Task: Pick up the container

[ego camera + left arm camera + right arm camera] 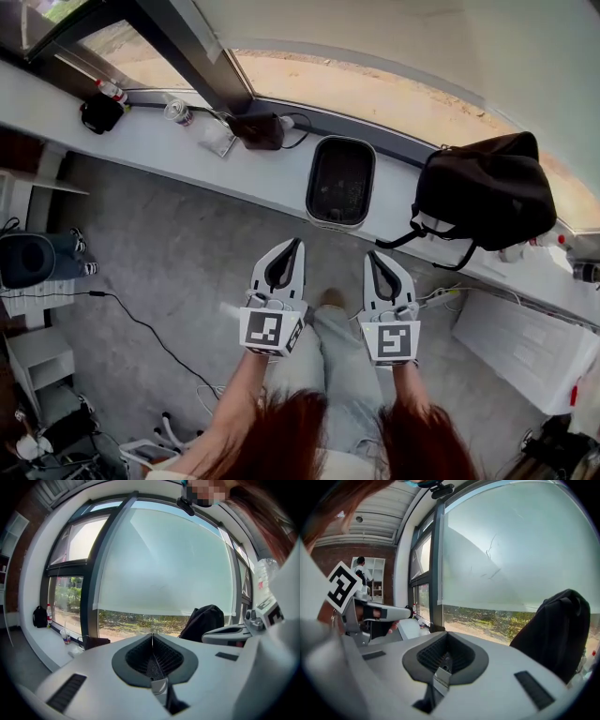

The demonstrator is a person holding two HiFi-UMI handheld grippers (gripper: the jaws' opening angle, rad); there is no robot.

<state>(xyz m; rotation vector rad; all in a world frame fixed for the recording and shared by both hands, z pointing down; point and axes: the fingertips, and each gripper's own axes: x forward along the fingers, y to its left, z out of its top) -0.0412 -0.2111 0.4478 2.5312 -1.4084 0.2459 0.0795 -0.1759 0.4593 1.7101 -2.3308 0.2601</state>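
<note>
Item one, the container (340,181): a dark, rounded rectangular tub with a pale rim, set on the white window ledge (169,150) ahead of both your claws, in line with the gap between them and clear of both. Your left claw (296,244) is pinched fully together with nothing in it; in the left gripper view its jaws (152,635) meet in one thin seam, with only the window past them. Your right claw (373,255) is likewise closed tight and empty, its tips (446,634) meeting at a point. The two claws sit side by side, near each other but not touching, each with its marker cube towards you. Item two, a black bag (487,192) on the same ledge, ahead and to the right of your right claw, just beside the container; it fills the right of the right gripper view (560,630). Item three, a dark pouch (258,131) with a cord, ahead and slightly left of your left claw, near the container's far left corner. Item four, a cup (176,112) further left along the ledge, then a small bottle (111,90) and a black case (101,114) beyond it. Item five, a thin black cable (141,323) on the grey floor, left of and below your left claw. Item six, a white box (525,347) on the floor, to the right of your right claw. Item seven, a pale window blind (164,564) drawn most of the way down, beyond both claws.
</note>
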